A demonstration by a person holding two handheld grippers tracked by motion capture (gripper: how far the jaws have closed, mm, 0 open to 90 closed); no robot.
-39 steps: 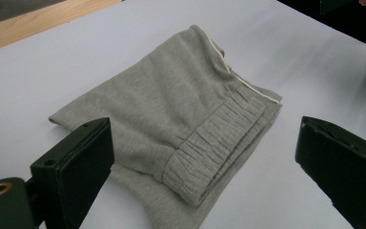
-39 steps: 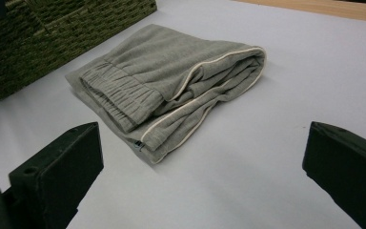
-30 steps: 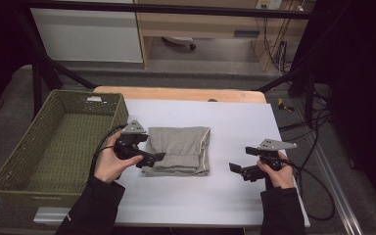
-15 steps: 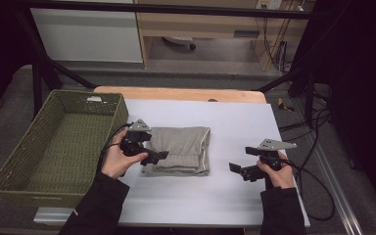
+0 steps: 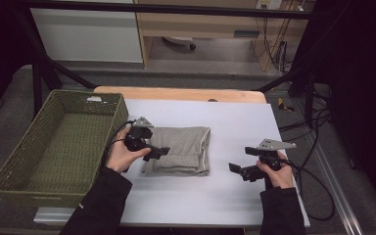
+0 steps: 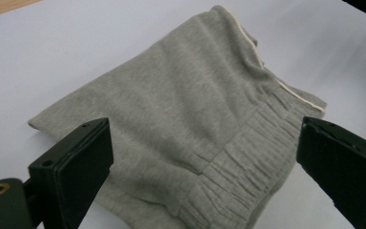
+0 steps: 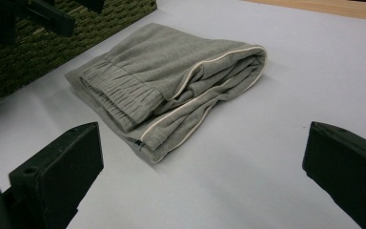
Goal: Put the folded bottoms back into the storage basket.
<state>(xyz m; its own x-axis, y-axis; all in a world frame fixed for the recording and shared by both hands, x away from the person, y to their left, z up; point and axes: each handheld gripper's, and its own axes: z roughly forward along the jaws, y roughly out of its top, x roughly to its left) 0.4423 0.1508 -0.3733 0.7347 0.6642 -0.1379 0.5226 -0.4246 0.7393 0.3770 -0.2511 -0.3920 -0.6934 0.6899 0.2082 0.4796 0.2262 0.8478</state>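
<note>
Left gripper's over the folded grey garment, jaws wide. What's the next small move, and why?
Probably lower the left gripper and close it on the folded grey garment at its near-left edge. Its jaws stand open over the cloth without pinching it, the right gripper sits open and apart on the table, and the green basket waits alongside.

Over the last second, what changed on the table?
Little. The left gripper edged slightly toward the table's far side along the left edge of the folded grey garment; its jaws are open over the cloth and hold nothing. The garment, the green basket and the right gripper, open and off to the right, stayed put.
</note>
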